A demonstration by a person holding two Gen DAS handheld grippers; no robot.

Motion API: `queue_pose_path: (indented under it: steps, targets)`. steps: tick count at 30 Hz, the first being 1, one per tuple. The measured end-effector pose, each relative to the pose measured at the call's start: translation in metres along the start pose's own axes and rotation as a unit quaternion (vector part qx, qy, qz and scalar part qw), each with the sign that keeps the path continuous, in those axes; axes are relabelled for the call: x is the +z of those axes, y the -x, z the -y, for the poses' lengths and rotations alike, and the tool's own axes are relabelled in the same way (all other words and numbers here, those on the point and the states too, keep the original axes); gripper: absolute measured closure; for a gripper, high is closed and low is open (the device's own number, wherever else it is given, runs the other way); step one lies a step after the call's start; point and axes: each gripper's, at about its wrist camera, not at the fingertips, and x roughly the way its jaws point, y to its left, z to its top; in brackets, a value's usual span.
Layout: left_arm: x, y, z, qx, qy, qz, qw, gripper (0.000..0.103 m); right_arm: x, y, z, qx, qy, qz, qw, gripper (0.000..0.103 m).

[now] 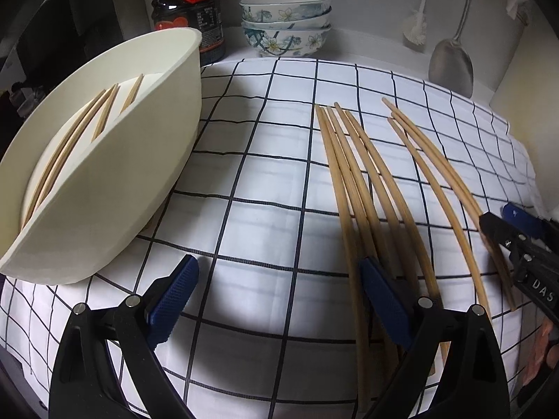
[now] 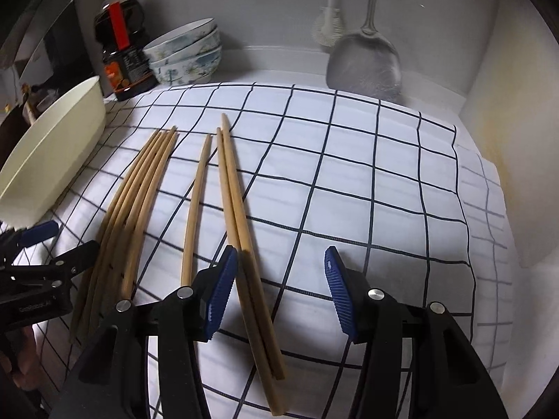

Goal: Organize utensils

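Pair of chopsticks [image 2: 241,244] lies on checked cloth [image 2: 367,181] between right gripper [image 2: 281,289] jaws, which stand apart, nothing clamped. Left gripper [image 1: 276,300] jaws wide apart, empty; chopstick bundle [image 1: 353,188] by its right jaw, cream holder [image 1: 104,160] w/ more chopsticks off its left jaw.

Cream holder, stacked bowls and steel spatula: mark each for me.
cream holder [image 1: 115,188]: left wrist view, on its outer side wall.
stacked bowls [image 1: 285,26]: left wrist view, on the middle bowl's side.
steel spatula [image 2: 365,66]: right wrist view, on the blade.

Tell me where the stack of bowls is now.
The bowls stand at the back of the counter, beyond the checked cloth, directly right of the dark bottle; in the right wrist view they are at upper left.
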Motion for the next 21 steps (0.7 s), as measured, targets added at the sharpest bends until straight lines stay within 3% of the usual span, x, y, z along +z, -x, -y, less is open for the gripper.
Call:
queue_pose_path:
  steps: [7, 21]
  targets:
    - [0.001, -0.001, 0.001, 0.001, 0.004, -0.001, 1.0, 0.011, 0.003, 0.007, 0.005, 0.015, -0.007, 0.014, 1.0, 0.053]
    - [0.005, -0.003, 0.007, 0.002, 0.004, -0.001, 1.0, 0.01, 0.007, -0.003, -0.002, -0.006, 0.034, 0.003, 0.999, 0.053]
